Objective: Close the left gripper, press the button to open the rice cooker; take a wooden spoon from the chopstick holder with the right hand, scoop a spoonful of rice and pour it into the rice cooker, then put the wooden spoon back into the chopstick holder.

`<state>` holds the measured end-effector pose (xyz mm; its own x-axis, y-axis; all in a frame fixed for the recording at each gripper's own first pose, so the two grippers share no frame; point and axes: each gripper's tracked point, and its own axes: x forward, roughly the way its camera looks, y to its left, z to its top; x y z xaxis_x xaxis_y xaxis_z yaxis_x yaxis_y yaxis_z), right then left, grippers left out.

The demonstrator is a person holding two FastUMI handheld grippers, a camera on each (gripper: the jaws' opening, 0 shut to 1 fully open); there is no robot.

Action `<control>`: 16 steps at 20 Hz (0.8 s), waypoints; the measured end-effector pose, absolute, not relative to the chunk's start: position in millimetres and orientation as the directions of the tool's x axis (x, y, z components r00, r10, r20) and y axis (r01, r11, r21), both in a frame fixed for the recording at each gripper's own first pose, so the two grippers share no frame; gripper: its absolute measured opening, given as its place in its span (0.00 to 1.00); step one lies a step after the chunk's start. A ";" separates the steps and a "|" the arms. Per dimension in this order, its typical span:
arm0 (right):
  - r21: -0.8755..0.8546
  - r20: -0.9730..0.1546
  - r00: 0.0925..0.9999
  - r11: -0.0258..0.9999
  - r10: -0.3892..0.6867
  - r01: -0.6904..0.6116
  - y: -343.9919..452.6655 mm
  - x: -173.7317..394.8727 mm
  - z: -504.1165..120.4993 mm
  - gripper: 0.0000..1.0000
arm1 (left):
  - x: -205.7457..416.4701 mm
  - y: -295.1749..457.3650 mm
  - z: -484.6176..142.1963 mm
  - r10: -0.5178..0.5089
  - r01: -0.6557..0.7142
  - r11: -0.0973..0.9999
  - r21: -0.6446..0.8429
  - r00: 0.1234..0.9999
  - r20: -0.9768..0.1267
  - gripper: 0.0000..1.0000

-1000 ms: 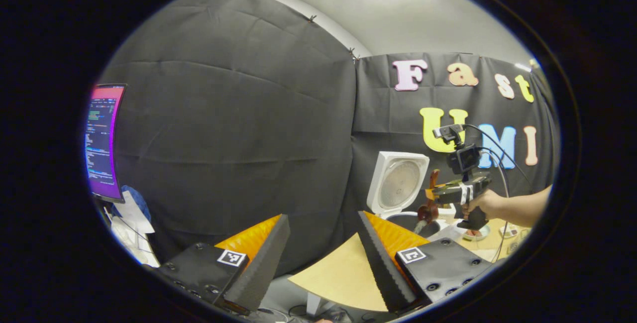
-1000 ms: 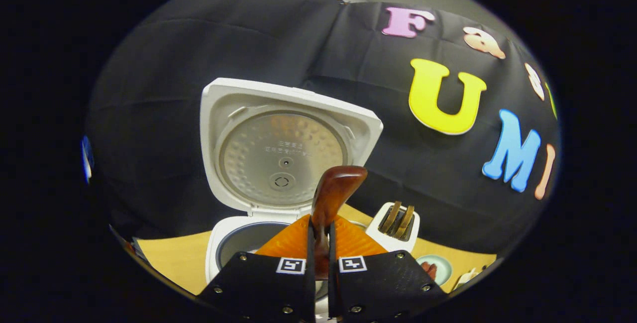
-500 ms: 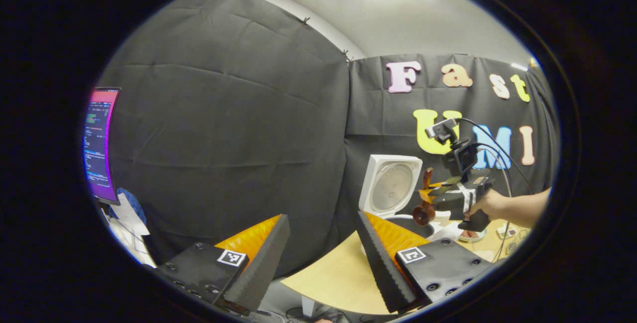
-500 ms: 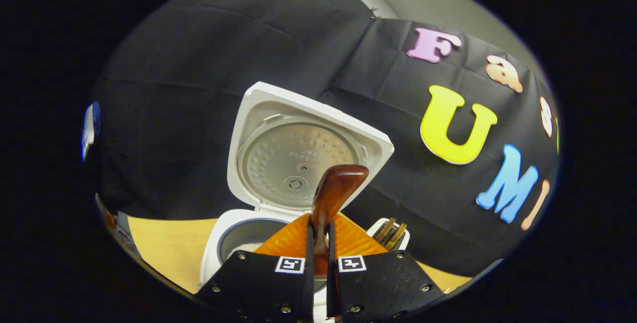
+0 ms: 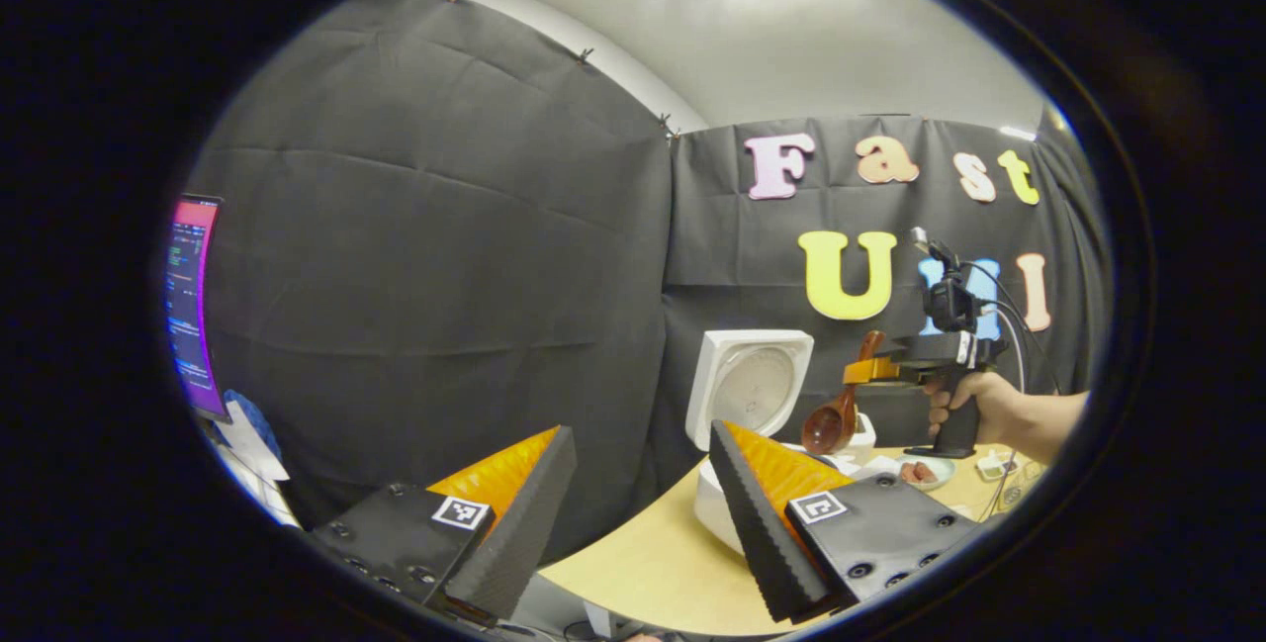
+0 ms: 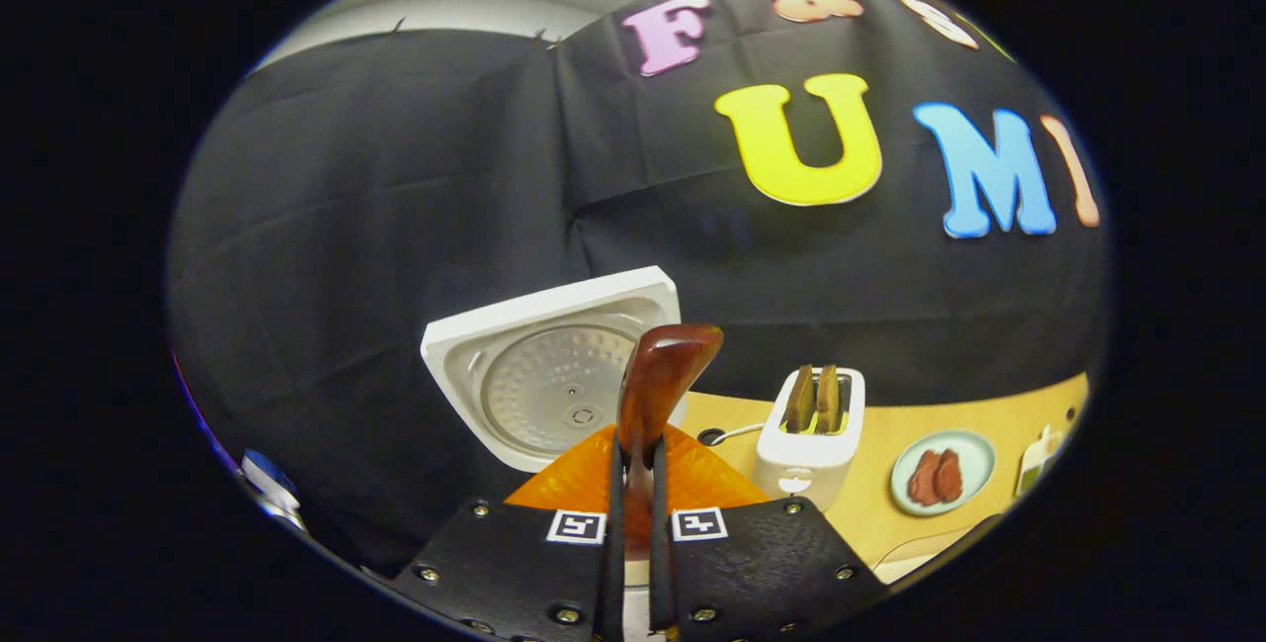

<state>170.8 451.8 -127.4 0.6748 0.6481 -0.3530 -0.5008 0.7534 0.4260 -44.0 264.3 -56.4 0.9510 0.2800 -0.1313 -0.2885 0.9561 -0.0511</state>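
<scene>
Wooden spoon [image 6: 655,387], a glossy reddish-brown ladle, stood upright, clamped by the right gripper [image 6: 633,523] just left of the white chopstick holder [image 6: 813,434]; the left gripper [image 5: 633,513] gaped empty.

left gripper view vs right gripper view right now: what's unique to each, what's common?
Left gripper view alone: the monitor at far left, the spoon's bowl hanging below the right hand-held gripper, the hand gripping it, and the left hand-held gripper with its fingers apart.

Right gripper view alone: the white holder with two utensil handles in it, and the wooden spoon handle clamped between the fingers close up.

Both: the rice cooker's open lid, the plate with reddish food, the wooden table.
</scene>
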 end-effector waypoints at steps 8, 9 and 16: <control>0.663 -0.286 0.749 0.688 0.598 -0.297 343.7 177.0 -88.3 0.10 | -29.1 209.1 -34.5 0.183 -0.190 0.979 -0.078 0.979 -0.094 0.96; 0.680 -0.282 0.758 0.680 0.589 -0.275 328.4 177.5 -85.0 0.10 | -25.8 200.7 -32.5 0.169 -0.176 0.981 -0.082 0.981 -0.091 0.94; 0.657 -0.286 0.838 0.732 0.465 -0.182 212.7 176.2 -82.5 0.10 | -10.3 136.7 -13.5 0.075 -0.081 0.992 -0.095 0.995 -0.062 0.99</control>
